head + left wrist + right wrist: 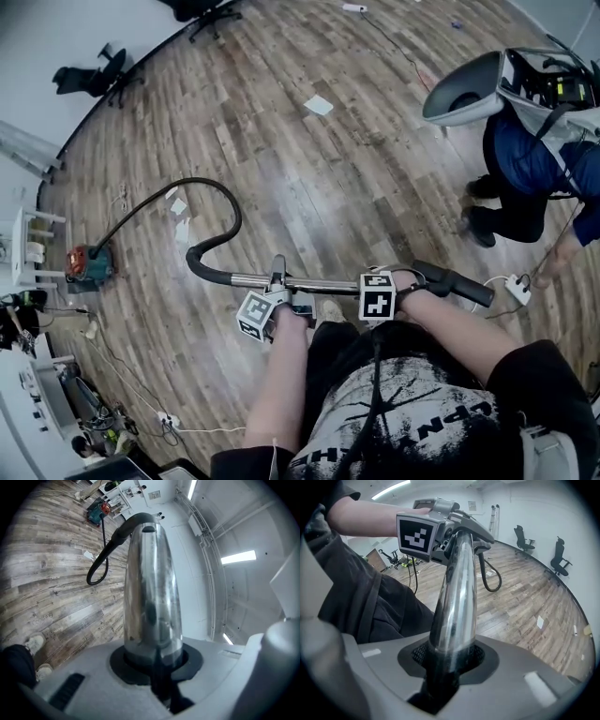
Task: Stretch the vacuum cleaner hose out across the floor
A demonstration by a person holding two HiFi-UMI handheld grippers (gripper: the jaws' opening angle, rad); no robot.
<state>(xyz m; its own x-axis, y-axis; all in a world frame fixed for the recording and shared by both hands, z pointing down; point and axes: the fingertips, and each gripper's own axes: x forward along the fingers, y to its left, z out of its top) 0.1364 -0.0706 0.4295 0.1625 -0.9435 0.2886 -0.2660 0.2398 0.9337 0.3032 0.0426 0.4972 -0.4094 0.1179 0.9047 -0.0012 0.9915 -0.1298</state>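
Note:
A black vacuum hose arcs over the wood floor from the small red and teal vacuum cleaner at the left. It curls back into a chrome wand that I hold level in front of me. My left gripper is shut on the wand near the hose end. My right gripper is shut on it near the black handle. The left gripper view looks along the chrome wand toward the hose and the vacuum cleaner. In the right gripper view the wand runs up to the left gripper's marker cube.
A person in blue crouches at the right beside a white shell-shaped thing. A white power strip lies near the handle. Paper scraps lie on the floor. Office chairs stand at the far wall, and cluttered desks stand at the left.

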